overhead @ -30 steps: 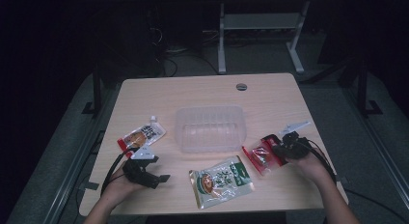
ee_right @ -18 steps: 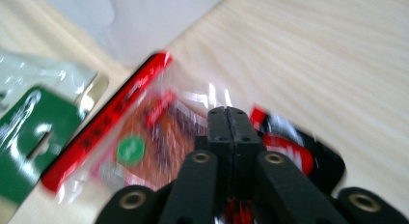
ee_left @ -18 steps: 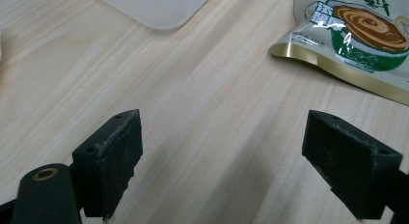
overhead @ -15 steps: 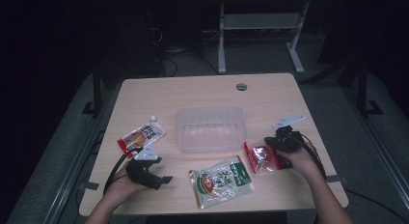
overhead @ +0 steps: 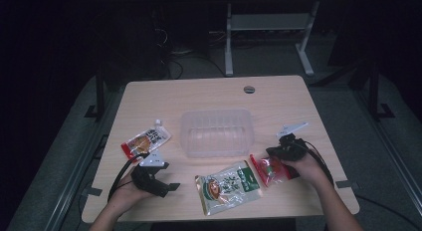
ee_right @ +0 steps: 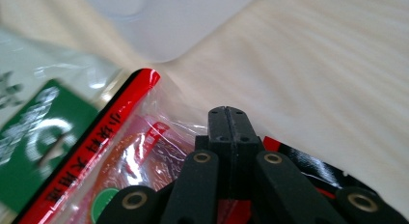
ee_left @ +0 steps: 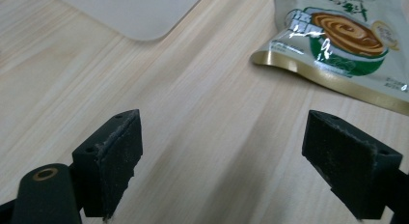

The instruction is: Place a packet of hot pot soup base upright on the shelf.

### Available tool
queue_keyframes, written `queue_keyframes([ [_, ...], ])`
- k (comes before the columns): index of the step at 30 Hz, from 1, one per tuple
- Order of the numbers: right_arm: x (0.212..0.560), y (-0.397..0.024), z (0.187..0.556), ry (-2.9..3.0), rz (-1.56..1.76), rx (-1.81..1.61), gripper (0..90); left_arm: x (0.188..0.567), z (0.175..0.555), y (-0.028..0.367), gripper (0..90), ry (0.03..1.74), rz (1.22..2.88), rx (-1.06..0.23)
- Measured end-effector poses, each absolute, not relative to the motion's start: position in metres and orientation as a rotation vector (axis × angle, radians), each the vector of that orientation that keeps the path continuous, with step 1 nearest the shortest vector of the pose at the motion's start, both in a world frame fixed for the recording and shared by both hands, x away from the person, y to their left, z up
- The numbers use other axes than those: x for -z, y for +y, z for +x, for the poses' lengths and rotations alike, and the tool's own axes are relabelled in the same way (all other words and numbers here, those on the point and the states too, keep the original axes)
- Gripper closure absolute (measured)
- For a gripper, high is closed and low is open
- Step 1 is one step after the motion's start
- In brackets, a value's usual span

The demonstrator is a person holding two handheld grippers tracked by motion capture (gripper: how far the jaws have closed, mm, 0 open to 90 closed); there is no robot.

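A red snack packet [overhead: 271, 170] lies at the table's front right. My right gripper [overhead: 272, 160] is shut on its clear edge. In the right gripper view the closed jaws [ee_right: 226, 113] sit over the red packet [ee_right: 120, 156], whose film wrinkles up around them. My left gripper [overhead: 169, 177] rests open at the front left, its jaws [ee_left: 222, 171] wide apart over bare wood. A green and white packet [overhead: 229, 187] lies between the two hands, and its corner [ee_left: 347, 40] shows ahead of the left jaws.
A clear plastic tray [overhead: 217, 131] stands mid-table, with its corner [ee_left: 130, 11] ahead of the left jaws. An orange spouted pouch [overhead: 147, 141] lies at the left. A round cable hole [overhead: 249, 89] sits near the far edge. Cables trail off both grippers.
The right hand and gripper have shifted a little leftward and toward the person, and the red packet has come slightly nearer the front edge. The left hand has stayed put.
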State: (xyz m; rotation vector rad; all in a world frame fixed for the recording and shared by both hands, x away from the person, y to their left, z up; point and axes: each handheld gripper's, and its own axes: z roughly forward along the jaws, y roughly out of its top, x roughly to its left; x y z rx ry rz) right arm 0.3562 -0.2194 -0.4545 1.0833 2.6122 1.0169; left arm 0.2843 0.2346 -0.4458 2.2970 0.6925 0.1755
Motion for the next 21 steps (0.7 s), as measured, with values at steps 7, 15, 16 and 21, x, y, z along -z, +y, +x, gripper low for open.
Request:
queue_keyframes([
  [7,0.447,-0.217,0.340,2.611,1.035,-0.988,89.8,0.442,0.281,0.226,14.0,0.651,2.300,-0.186],
  [15,0.442,-0.254,0.319,2.544,1.115,-0.982,89.9,0.436,0.277,0.218,14.0,0.638,2.280,-0.198],
  [16,0.442,-0.256,0.317,2.547,1.123,-0.982,89.8,0.433,0.276,0.216,14.0,0.624,2.286,-0.206],
  [21,0.440,-0.265,0.311,2.526,1.142,-0.992,89.8,0.418,0.275,0.191,14.0,0.601,2.232,-0.198],
])
